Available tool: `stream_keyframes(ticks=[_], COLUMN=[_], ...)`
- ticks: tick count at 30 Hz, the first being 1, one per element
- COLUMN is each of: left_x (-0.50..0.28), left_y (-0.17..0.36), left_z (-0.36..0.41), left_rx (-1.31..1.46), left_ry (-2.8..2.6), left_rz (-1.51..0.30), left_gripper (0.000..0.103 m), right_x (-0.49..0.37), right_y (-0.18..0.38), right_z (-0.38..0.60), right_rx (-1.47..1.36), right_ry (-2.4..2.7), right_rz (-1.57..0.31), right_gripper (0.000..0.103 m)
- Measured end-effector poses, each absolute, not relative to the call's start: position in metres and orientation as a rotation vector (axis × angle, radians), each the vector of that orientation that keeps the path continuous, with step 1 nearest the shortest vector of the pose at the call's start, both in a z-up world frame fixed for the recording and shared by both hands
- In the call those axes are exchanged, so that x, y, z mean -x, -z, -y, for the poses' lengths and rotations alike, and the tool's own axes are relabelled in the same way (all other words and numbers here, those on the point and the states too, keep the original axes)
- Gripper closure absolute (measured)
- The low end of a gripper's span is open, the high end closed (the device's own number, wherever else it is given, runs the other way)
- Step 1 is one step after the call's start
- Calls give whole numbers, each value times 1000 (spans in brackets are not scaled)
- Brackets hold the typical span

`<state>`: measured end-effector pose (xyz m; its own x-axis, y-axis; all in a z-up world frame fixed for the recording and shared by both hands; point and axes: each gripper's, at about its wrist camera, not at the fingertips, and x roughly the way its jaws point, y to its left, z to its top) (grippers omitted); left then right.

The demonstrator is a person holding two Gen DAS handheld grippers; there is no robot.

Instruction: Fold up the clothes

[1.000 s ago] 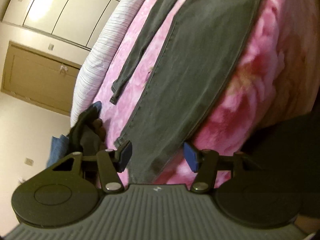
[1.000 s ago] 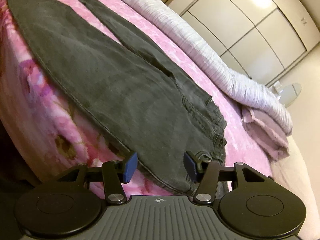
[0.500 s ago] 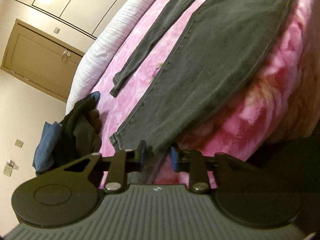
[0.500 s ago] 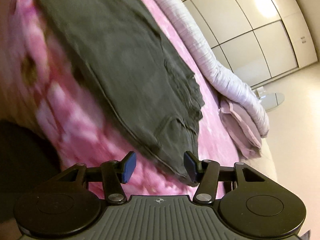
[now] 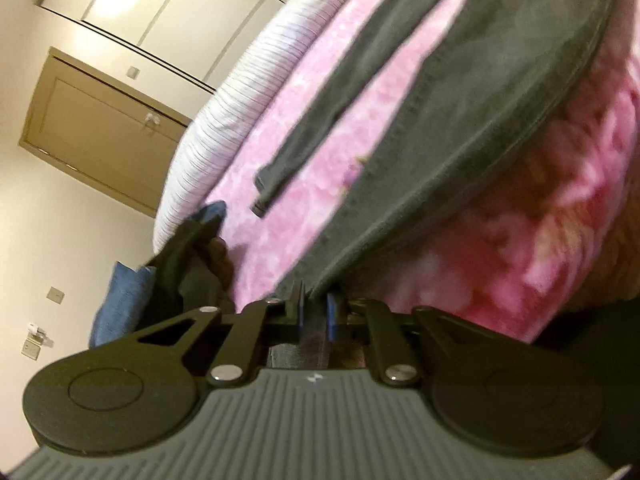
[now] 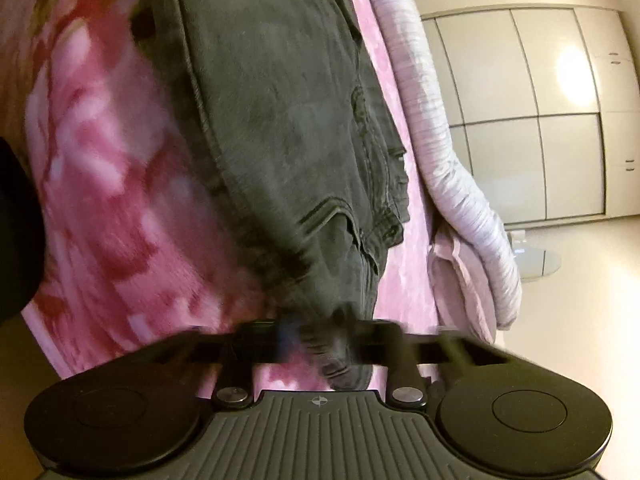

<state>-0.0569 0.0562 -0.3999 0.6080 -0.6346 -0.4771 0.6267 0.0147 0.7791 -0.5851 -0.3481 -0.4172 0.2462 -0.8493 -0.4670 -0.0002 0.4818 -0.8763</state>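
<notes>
Now each gripper — left (image 5: 313,312), right (image 6: 316,336) — has just closed, pinching the dark jeans (image 5: 472,120).

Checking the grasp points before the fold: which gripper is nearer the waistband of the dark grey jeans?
Right. The right gripper is shut on the dark grey jeans at the waistband corner; the left gripper pinches the hem of one leg, at the opposite end.
</notes>
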Motion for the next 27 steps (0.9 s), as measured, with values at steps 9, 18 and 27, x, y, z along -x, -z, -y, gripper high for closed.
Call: stream_keyframes(ticks=[9, 18, 27], left_x=[45, -34, -116], left_y=[332, 266, 291], left_z=[-33, 81, 245], left_rx=[-1122, -1118, -1275], left_ry=[998, 1031, 1071], left_rz=[61, -101, -312], left_gripper=[94, 94, 94], right_x=[571, 509, 407], right_y=[342, 272, 267], right_z=[363, 453, 591], right_rx=[915, 954, 907], right_ry=[779, 772, 708], right_rz=[-1090, -1032, -1105], right_gripper=[94, 94, 94])
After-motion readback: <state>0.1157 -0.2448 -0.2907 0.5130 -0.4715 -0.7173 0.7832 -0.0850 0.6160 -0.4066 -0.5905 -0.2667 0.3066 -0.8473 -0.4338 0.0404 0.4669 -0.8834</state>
